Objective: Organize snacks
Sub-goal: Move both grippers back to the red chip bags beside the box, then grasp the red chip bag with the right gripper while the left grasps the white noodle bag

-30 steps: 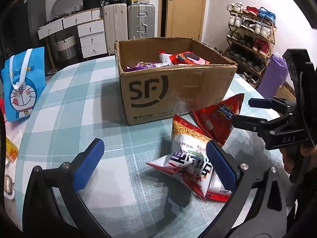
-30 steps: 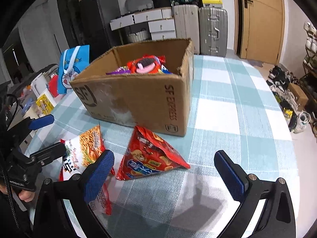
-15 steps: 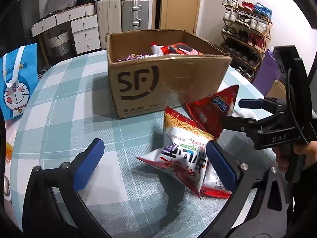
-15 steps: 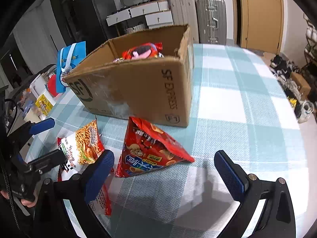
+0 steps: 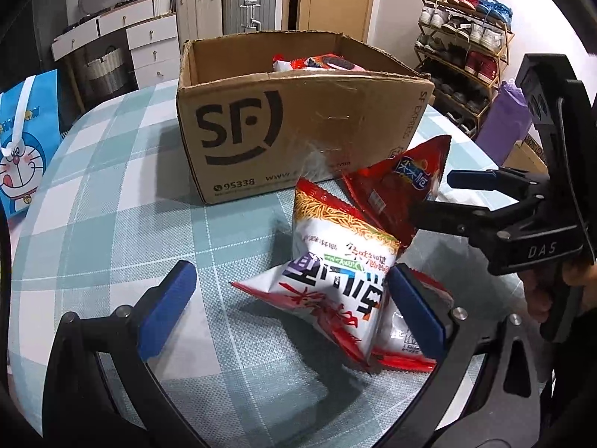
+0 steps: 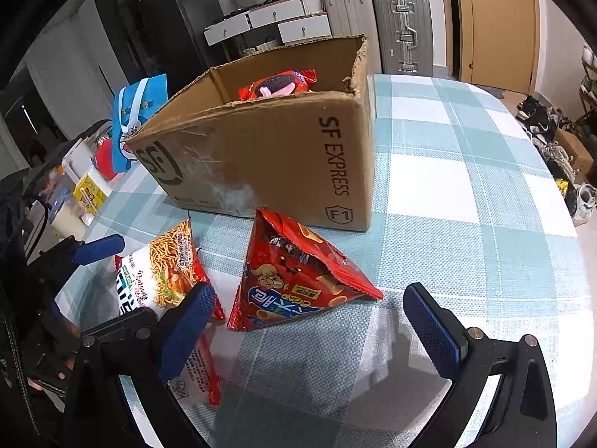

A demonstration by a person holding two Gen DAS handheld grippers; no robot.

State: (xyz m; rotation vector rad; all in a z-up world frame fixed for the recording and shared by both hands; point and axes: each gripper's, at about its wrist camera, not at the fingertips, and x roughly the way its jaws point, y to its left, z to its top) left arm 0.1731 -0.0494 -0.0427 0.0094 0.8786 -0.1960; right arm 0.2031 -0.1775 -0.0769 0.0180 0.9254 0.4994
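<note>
A white and orange noodle snack bag (image 5: 335, 272) (image 6: 160, 272) stands on the checked table, leaning over a flat red-edged packet (image 5: 403, 351) (image 6: 197, 373). Behind it a red chip bag (image 5: 395, 190) (image 6: 298, 280) stands puffed up in front of the open SF cardboard box (image 5: 298, 130) (image 6: 280, 156), which holds more snack packs. My left gripper (image 5: 291, 313) is open; its fingers straddle the noodle bag without closing on it. My right gripper (image 6: 308, 324) (image 5: 436, 196) is open around the near side of the red chip bag.
A blue cartoon gift bag (image 5: 26, 142) (image 6: 138, 123) stands at the table's left edge, with small items (image 6: 89, 194) beside it. Suitcases (image 5: 246, 7), drawers and a shoe rack (image 5: 462, 48) line the room behind. A hand (image 5: 567, 291) holds the right gripper's handle.
Both grippers have come lower and closer to the two standing bags. The box and bags now look larger and nearer. The bags themselves have not moved.
</note>
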